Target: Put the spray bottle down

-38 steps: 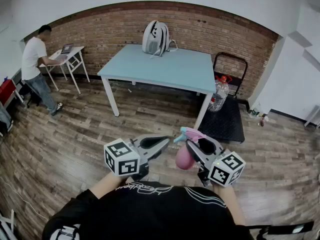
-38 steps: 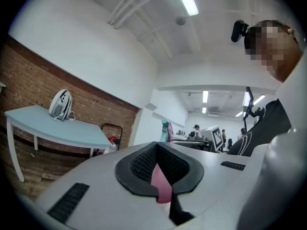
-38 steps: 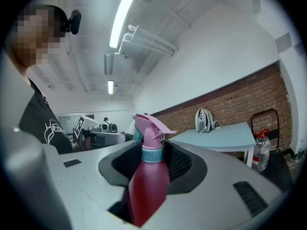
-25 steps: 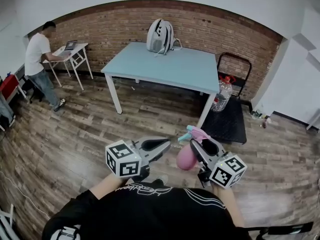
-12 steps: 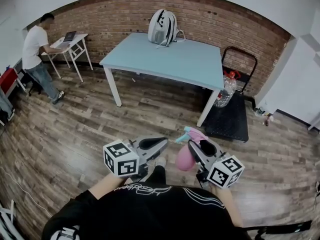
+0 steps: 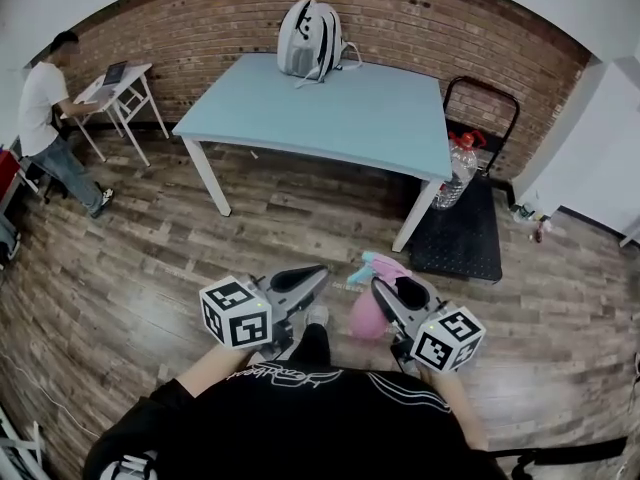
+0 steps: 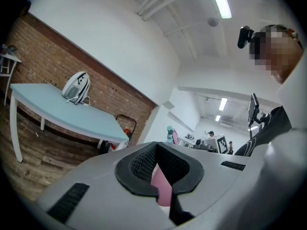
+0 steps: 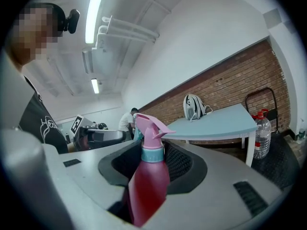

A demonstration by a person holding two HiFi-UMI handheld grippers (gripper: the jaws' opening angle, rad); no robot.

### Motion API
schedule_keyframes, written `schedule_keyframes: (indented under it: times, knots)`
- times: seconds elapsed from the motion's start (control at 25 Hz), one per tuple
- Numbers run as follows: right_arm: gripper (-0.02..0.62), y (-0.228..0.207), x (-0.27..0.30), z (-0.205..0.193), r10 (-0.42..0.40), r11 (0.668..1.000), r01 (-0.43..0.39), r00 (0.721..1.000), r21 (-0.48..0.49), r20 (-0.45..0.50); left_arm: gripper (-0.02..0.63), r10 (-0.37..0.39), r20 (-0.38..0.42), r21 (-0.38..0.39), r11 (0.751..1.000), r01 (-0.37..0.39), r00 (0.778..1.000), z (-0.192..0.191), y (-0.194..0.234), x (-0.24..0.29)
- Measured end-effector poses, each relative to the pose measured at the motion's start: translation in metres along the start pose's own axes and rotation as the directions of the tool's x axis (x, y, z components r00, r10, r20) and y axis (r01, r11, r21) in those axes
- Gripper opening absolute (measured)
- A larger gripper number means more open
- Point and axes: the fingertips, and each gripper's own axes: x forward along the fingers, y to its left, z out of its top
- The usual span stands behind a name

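A pink plastic spray bottle point(image 8: 148, 176) with a teal collar is being clamped by the right gripper point(image 8: 152, 150), its jaws being pressed against the body from both sides. This hold is being shown plainly only in the right gripper view, where the bottle is standing upright with its trigger head rising above the jaws. In the head view the bottle is being carried in the air over the wooden plank floor point(image 6: 150, 248), close before the person's chest and well apart from the light blue rectangular table point(image 6: 330, 108).

The left gripper point(image 6: 318, 272) is being held just beside it, jaws drawn together at the tips and nothing gripped. In the left gripper view a strip of pink is being glimpsed through the hollow of the pads, the bottle lying beyond.

A grey and white backpack point(image 6: 308, 36) is being shown on the table's far edge in all three views. A clear water jug with a red cap point(image 6: 455, 173) is being shown on a black flat cart point(image 6: 460, 243). Ceiling strip lights point(image 8: 93, 13) are being caught only by the gripper views.
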Motion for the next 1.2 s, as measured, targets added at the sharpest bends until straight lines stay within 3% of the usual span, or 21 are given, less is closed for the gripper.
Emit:
schedule_keyframes:
  times: [0.28,0.44,0.64,0.84,1.2]
  knots:
    - [0.147,-0.108,0.113,0.024,-0.042,0.998,0.044,0.998,0.050,-0.039,0.006,-0.010,-0.059,-0.050,0.999,0.007,0.998,0.043,0.137,0.085]
    - [0.147,-0.160,0.190,0.057,-0.035,0.998,0.038,0.998,0.053,-0.051,0.006,-0.007,-0.082,-0.053,0.999,0.002,0.997,0.088,0.223,0.126]
    - [0.147,-0.206,0.262,0.102,-0.021,1.000,0.022,0.999,0.004,-0.030,0.006,0.024,-0.036,-0.047,0.999,-0.026,0.999,0.144,0.308,0.153]
    - [0.148,-0.217,0.300,0.114,-0.009,0.999,0.008,0.999,-0.042,-0.041,0.006,0.028,-0.017,-0.039,0.999,-0.028,0.999,0.166,0.341,0.157]
    - [0.147,-0.218,0.321,0.119,0.029,0.998,-0.032,0.998,-0.057,-0.052,0.006,0.049,-0.005,-0.052,0.997,-0.049,0.999,0.172,0.357,0.151]
